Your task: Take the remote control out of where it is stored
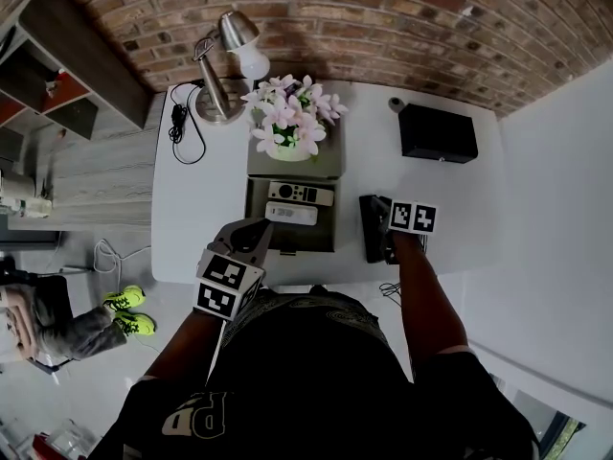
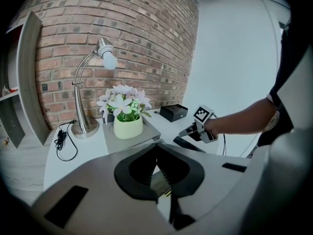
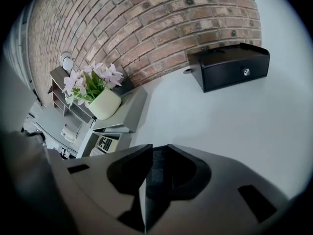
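Head view, downward. Brick wall [image 1: 383,17] across the top of the frame; below it a white tabletop [image 1: 460,209] fills the centre.

At upper centre of the tabletop stands a grey cabinet [image 1: 330,156]. Its drawer [image 1: 306,240] is pulled open toward the lower edge of the frame.

A black box [image 1: 438,132] sits at upper right, well apart from the cabinet. A metal lamp [image 1: 225,65] stands at upper left, with its cable [image 1: 182,127] coiled just beside the base. A pot of flowers [image 1: 292,113] rests on the cabinet top.

Left tongs [image 2: 157,151]: at the lower left corner of the drawer, tips together and clenched on a thin grey edge of the drawer front.

Right tongs [image 3: 157,148]: right of the drawer, grasping the black remote [image 1: 372,230] along its length. The remote is outside the drawer, low at the tabletop and just right of the cabinet. Contact with the surface cannot be judged.

Inside the drawer lie two more controls. A buttoned remote [image 1: 300,194] lies toward the back, and a white remote [image 1: 291,214] lies just in front of it.
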`<state>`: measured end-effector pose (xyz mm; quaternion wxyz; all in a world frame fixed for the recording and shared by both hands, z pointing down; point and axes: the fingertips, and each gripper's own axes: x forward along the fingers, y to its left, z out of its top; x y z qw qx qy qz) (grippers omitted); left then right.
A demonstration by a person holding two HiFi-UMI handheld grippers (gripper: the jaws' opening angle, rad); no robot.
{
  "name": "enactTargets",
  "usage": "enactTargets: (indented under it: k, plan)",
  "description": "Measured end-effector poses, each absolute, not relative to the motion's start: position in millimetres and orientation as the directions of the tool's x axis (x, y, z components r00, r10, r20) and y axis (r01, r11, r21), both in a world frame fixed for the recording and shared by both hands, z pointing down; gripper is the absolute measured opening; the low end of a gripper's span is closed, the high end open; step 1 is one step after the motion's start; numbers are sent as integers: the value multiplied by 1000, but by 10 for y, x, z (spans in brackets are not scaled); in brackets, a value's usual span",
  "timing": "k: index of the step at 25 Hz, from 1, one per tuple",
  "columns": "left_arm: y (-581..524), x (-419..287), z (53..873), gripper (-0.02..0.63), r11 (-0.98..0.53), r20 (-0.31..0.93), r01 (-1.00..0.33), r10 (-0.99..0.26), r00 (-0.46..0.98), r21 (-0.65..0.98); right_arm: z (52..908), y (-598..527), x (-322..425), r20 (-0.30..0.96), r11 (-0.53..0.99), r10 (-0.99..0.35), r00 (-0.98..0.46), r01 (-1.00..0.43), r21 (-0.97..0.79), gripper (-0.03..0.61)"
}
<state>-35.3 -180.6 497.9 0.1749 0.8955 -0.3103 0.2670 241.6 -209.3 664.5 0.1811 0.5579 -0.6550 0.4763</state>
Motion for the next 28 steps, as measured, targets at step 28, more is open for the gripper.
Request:
enactTargets:
  k: [28]
  plan:
    - [-1766,-582,4801,6,-743,533,-658,-510,675,122,4929,-1744,717,431,441,-716,-550,-834,-330,6]
